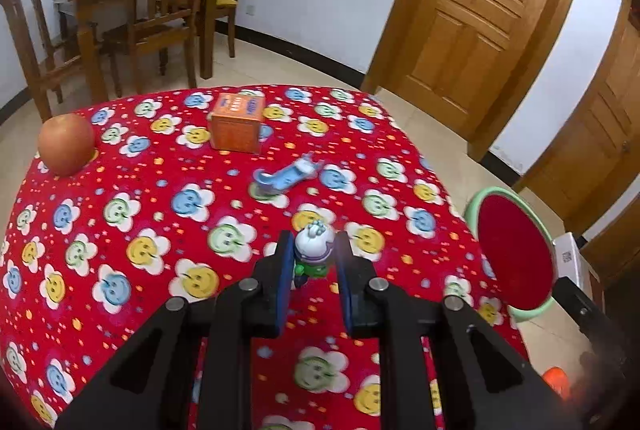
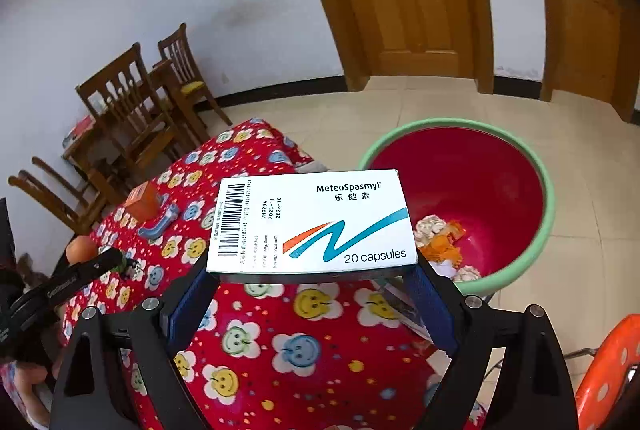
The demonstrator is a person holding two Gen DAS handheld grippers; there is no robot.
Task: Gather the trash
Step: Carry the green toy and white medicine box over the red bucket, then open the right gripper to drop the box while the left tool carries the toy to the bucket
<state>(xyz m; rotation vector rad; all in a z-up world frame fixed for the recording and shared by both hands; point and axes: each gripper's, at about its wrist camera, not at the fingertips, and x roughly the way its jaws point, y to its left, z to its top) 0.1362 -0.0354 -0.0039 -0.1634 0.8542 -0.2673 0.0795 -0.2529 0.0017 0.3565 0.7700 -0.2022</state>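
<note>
Our right gripper (image 2: 312, 270) clamps the white capsule box (image 2: 310, 224) flat across its width, printed face up, presumably for dropping into the red bin (image 2: 516, 166) just off the table's right edge; our left gripper (image 1: 314, 262) is pinched on a small toy figure (image 1: 314, 246) above the cloth. An orange carton (image 1: 237, 124) near the far edge, a blue wrapper (image 1: 286, 177) mid-table and an apple (image 1: 66, 144) at the left edge remain on the red flowered tablecloth (image 1: 132, 190). Wooden chairs (image 1: 168, 2) and doors (image 1: 476, 14) stand behind.

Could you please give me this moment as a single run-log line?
left tool: shut on small toy figure | right tool: shut on white medicine box | red bin: trash inside, beside table
</note>
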